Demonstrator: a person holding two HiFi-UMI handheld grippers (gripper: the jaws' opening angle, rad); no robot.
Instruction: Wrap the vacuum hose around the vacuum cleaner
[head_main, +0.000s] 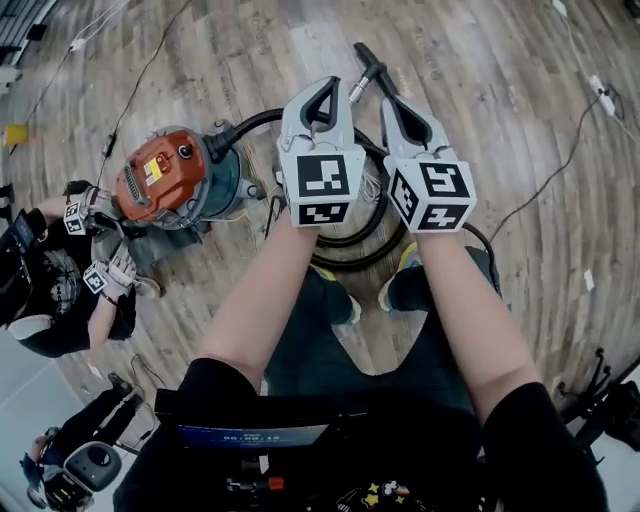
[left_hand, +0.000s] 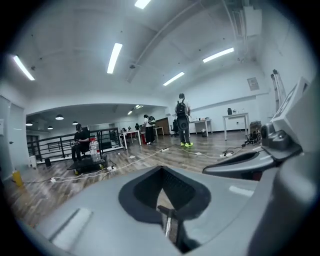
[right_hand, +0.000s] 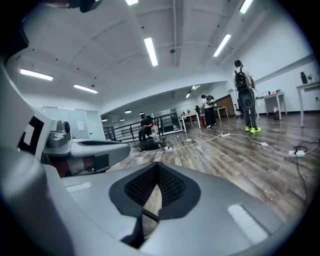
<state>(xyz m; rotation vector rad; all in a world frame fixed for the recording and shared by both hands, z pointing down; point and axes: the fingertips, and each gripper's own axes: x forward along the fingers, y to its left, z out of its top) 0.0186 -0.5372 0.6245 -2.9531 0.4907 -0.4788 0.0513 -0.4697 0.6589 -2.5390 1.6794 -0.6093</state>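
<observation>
Left gripper (head_main: 322, 88) is sitting with its jaws pressed together, tips touching, nothing pinched in them. Its own view is just showing floor and a bit of metal tube through the gap behind the tips. Right gripper (head_main: 390, 102) is doing the same thing: jaws closed tip to tip and empty, with only a thin dark line crossing the floor below. The person is holding both up just beside each other, marker cubes facing the head camera, arms stretching out over the floor.

Below them the black hose (head_main: 250, 125) is coming out of the vacuum cleaner (head_main: 170, 180), arcing behind the left gripper and lying in a couple of loose loops on the wooden floor (head_main: 480, 80) around the person's shoes (head_main: 398, 285). Its black wand end (head_main: 368, 62) is poking out just past the gripper tips. So the hose is lying on the floor, not around the machine. The vacuum cleaner, orange-red top on a teal drum, is sitting to the left of the grippers, near but apart.

Another person (head_main: 50, 290) is crouching just beside the vacuum on its far side, with marker cubes at the hands too. Thin cables (head_main: 560, 170) are trailing across the boards to the right. Both gripper views are looking out across a big room with strip lights and a few people standing well away.
</observation>
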